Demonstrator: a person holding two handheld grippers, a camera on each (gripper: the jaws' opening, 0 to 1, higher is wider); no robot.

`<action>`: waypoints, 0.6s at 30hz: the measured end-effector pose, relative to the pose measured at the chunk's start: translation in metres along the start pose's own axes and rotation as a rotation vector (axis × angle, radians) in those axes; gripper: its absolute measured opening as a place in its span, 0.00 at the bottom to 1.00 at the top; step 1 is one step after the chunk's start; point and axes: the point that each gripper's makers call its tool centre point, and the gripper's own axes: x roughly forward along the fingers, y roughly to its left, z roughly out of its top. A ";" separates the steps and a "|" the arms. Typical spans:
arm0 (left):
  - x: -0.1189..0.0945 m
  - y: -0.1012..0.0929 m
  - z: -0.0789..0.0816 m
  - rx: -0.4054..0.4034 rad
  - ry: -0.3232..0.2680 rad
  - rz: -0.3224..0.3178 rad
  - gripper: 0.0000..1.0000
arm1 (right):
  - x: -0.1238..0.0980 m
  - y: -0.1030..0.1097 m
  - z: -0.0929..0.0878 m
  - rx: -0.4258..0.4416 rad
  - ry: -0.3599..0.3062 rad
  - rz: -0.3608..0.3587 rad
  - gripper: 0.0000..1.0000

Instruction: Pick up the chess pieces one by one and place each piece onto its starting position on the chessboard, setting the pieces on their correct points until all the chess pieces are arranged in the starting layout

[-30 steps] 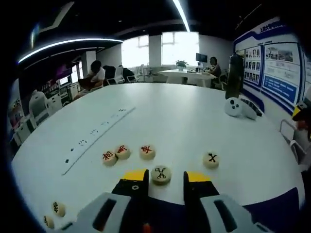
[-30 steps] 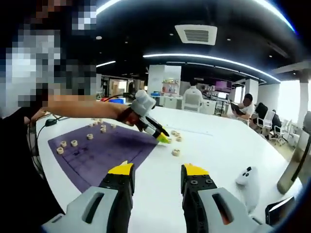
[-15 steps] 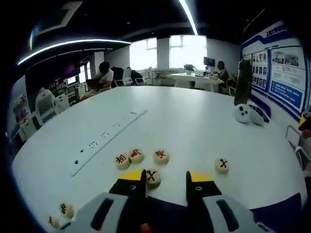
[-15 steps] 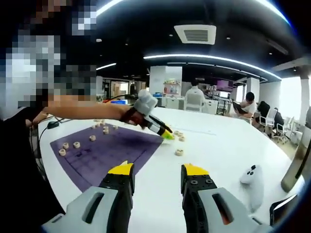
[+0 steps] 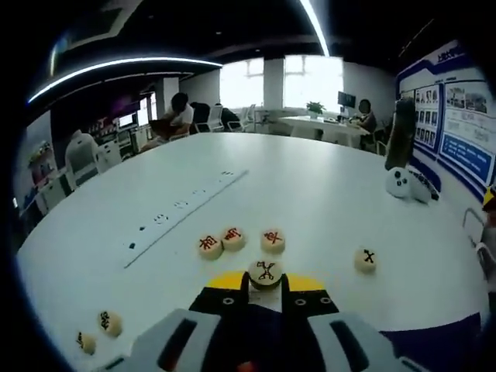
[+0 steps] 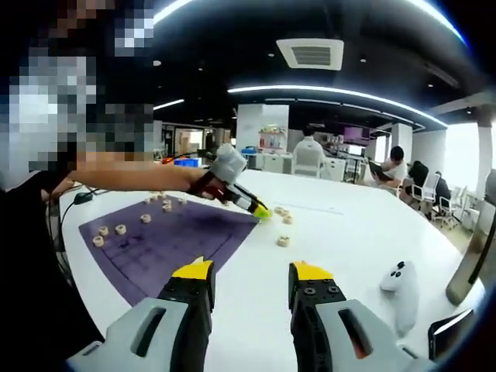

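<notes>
Our left tongs [image 5: 266,280] are clamped on a black-marked chess piece [image 5: 266,272], just off the purple chessboard [image 6: 174,240]. Three red-marked pieces [image 5: 235,239] sit just beyond it on the white tabletop [image 5: 310,194]. Our right tongs [image 6: 250,273] hang apart, holding nothing.

A wide white bench [image 5: 310,194] carries everything. A purple chessboard mat [image 6: 170,244] lies at its near edge, with several round pieces [image 6: 108,230] scattered on it. Off the mat, three red-marked chess pieces [image 5: 236,239] sit in a row on the bare surface, a black-marked piece [image 5: 366,259] lies apart from them, and two more pieces [image 5: 99,330] rest near the edge. A white controller [image 6: 398,284] lies farther along.
</notes>
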 end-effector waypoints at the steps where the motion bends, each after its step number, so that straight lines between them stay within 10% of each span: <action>1: -0.007 0.000 0.002 0.006 -0.005 0.000 0.19 | 0.000 0.001 0.000 0.000 -0.001 0.002 0.39; 10: -0.149 0.015 -0.003 0.028 -0.118 0.057 0.19 | 0.014 0.004 0.004 -0.007 -0.010 0.043 0.39; 18: -0.269 0.021 -0.076 -0.014 -0.167 0.253 0.19 | 0.037 0.022 0.010 -0.030 -0.012 0.119 0.39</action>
